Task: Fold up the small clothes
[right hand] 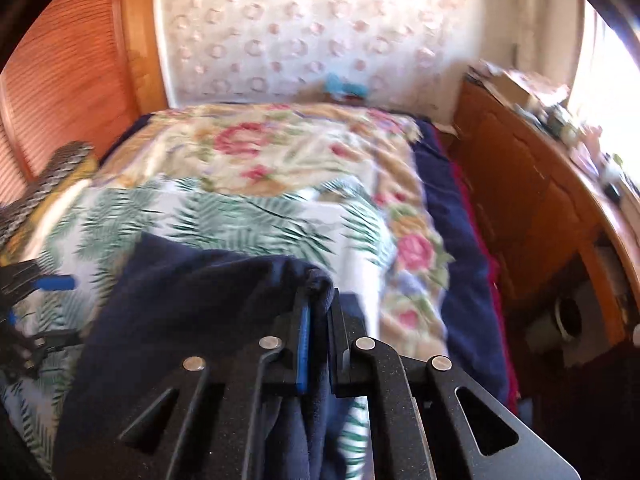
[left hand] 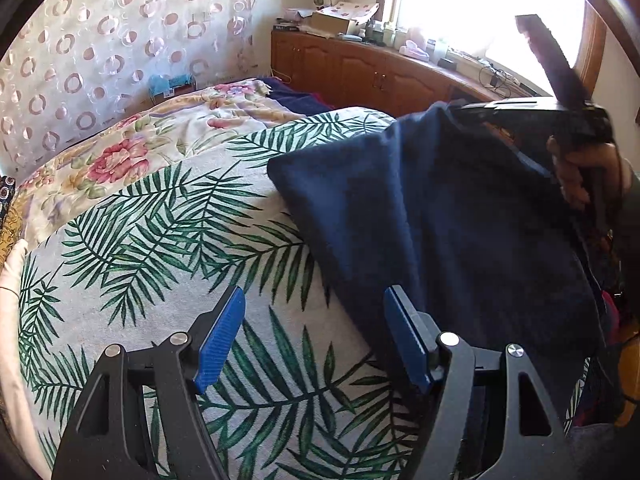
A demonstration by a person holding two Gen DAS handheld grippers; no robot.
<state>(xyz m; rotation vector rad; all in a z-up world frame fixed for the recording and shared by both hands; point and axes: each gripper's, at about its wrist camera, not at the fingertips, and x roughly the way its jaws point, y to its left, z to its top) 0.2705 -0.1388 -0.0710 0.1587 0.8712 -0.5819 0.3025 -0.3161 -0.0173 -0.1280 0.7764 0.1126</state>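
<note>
One navy cloth (left hand: 440, 216) lies on the palm-print bedspread (left hand: 160, 216). Right tongs (right hand: 320, 300) pinch its raised corner. Left tongs (left hand: 316, 320) spread wide, empty, right pad touching the cloth's edge.

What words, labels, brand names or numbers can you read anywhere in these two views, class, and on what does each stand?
None can be read.
Blue packet at the head of the bed: print too small to read.
Dark book spine on the wooden cabinet: light marks, too blurred.
Navy garment: no print showing.
</note>
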